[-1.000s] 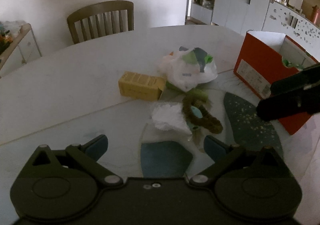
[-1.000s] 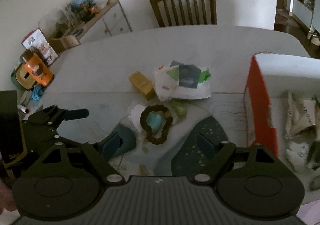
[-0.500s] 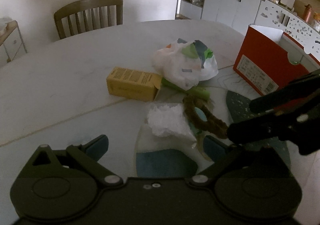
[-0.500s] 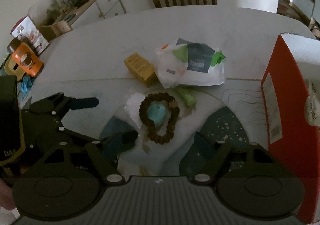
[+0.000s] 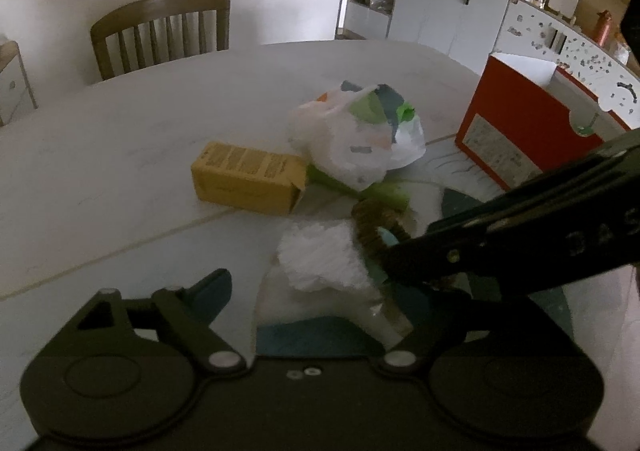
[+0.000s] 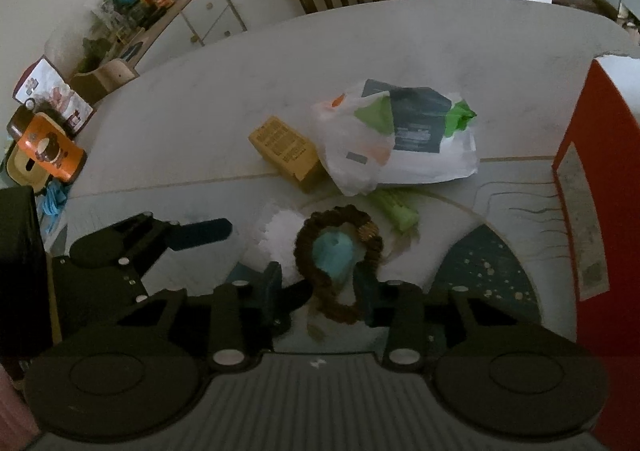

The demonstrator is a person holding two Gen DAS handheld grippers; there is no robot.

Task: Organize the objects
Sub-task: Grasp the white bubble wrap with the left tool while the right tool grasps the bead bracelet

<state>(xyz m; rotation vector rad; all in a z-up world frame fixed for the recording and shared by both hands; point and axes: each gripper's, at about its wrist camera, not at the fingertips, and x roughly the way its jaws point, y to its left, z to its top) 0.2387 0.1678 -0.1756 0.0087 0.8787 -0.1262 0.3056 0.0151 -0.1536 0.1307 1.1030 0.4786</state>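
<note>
A brown bead ring (image 6: pixel 305 247) with a pale blue thing (image 6: pixel 332 251) inside it lies on the table beside crumpled white tissue (image 5: pixel 320 259). My right gripper (image 6: pixel 318 285) is low over the ring's near end. Its jaws are closing with the ring between them, and a gap still shows at the left finger. In the left wrist view it reaches in from the right and covers part of the ring (image 5: pixel 372 223). My left gripper (image 5: pixel 320 291) straddles the tissue without touching it, jaws closing; its right finger is hidden under the right gripper.
A yellow carton (image 5: pixel 248 183), a white plastic bag (image 5: pixel 356 139) and a green packet (image 5: pixel 384 191) lie just beyond the ring. An open red box (image 5: pixel 516 123) stands at the right. A speckled teal mat (image 6: pixel 488 263) lies under the things. A wooden chair (image 5: pixel 160 31) stands at the far side.
The right gripper has dropped toward the bead ring and its jaws have narrowed around it; in the left view it swept in from the right. The left gripper's jaws narrowed a little.
</note>
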